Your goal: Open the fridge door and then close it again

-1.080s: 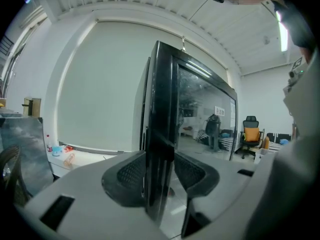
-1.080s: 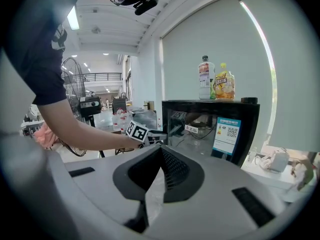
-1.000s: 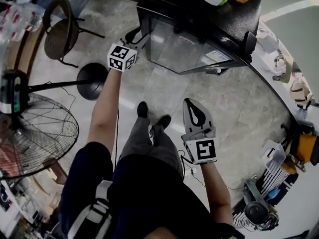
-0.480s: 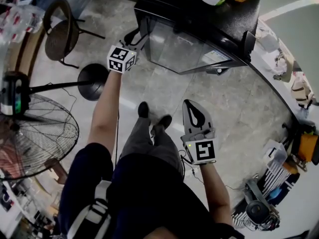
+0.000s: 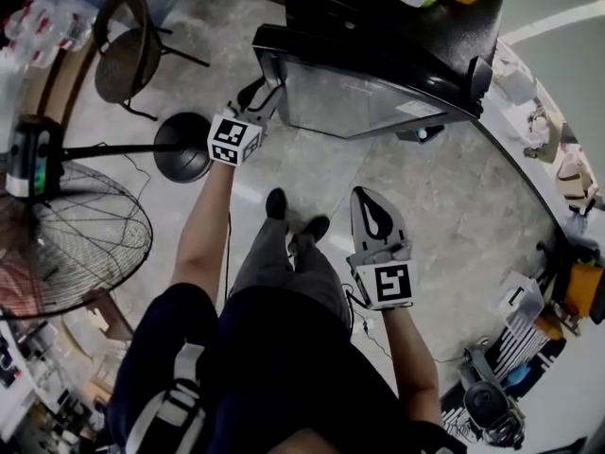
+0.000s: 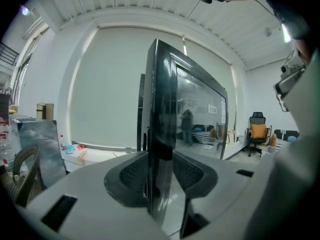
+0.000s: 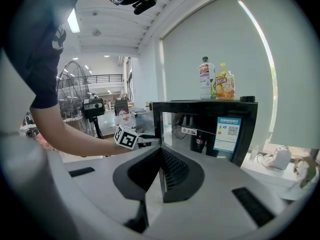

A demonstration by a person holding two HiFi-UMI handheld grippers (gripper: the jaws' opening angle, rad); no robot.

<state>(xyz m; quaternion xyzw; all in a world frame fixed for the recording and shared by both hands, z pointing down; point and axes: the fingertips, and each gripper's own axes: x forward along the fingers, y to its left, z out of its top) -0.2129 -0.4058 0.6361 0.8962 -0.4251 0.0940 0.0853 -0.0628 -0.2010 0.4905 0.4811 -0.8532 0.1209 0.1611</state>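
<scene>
The fridge door (image 5: 364,97), a glass pane in a black frame, stood swung partway out from the black fridge (image 5: 397,17), ahead of my operator's feet in the head view. The left gripper (image 5: 265,97) was at the door's free edge. Only the left gripper view showed the grip itself: the door's dark edge ran upright between the two fingers (image 6: 125,176), which were closing in on it, both pads against the frame. That view also caught reflections in the glass and an orange chair (image 6: 258,129) far behind. The right gripper (image 5: 371,197) hung over the tiled floor (image 5: 454,206), well apart from the door, its fingers (image 7: 177,171) pressed together on nothing. From its own camera I could see what the head view barely showed: two bottles (image 7: 215,79) standing on the fridge's top and a label on its front. The head view alone gave me the standing fan (image 5: 66,253) and a chair (image 5: 128,50) off to the left.
</scene>
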